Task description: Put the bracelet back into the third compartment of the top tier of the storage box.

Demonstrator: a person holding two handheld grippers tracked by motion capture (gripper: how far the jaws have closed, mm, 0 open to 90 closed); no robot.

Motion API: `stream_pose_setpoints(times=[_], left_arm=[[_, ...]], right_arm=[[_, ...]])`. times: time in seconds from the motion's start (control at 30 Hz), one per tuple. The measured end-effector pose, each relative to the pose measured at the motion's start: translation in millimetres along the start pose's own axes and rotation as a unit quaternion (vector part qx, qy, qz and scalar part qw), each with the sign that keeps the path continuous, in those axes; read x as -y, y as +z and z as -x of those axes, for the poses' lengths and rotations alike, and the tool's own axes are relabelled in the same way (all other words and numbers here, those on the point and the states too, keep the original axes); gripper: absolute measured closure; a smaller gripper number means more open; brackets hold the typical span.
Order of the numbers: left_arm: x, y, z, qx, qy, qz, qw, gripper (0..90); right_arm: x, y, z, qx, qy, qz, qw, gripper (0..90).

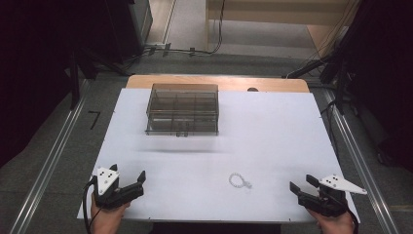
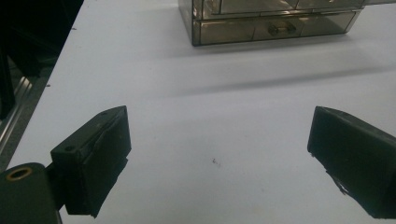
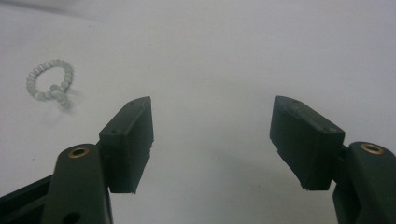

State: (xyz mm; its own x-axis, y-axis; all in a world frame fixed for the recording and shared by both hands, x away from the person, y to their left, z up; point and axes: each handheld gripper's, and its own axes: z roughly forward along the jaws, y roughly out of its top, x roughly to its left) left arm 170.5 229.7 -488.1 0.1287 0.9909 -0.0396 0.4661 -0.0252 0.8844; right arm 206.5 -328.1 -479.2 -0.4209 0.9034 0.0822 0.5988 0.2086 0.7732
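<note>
Meanwhile both tools — left (image 1: 142, 179), right (image 1: 300, 185) — gape wide, empty; bead bracelet (image 1: 239, 181) lies outside the shut drawer box (image 1: 182, 108).

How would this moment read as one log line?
left claw: open, empty | right claw: open, empty | bead bracelet: on table, untouched | drawer box: closed

Drawer box (image 1: 182, 108) at table (image 1: 272, 126) rear (left of centre); bead bracelet (image 1: 239, 181) near front edge.

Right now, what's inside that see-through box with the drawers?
The smoky box shows dividers making compartments, and they look empty. Its dark walls and glare hide small things, so I cannot be sure. The bead bracelet lies outside.
</note>
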Motion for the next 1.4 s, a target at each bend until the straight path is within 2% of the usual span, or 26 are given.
stream_pose_setpoints(times=[1.4], left_arm=[[0.2, 1.1, 0.2, 0.0, 0.0, -0.003, 1.0, 6.5]], right_arm=[[-7.4, 11.8, -16.7, -0.016, -0.022, -0.009, 0.9996, 28.8]])
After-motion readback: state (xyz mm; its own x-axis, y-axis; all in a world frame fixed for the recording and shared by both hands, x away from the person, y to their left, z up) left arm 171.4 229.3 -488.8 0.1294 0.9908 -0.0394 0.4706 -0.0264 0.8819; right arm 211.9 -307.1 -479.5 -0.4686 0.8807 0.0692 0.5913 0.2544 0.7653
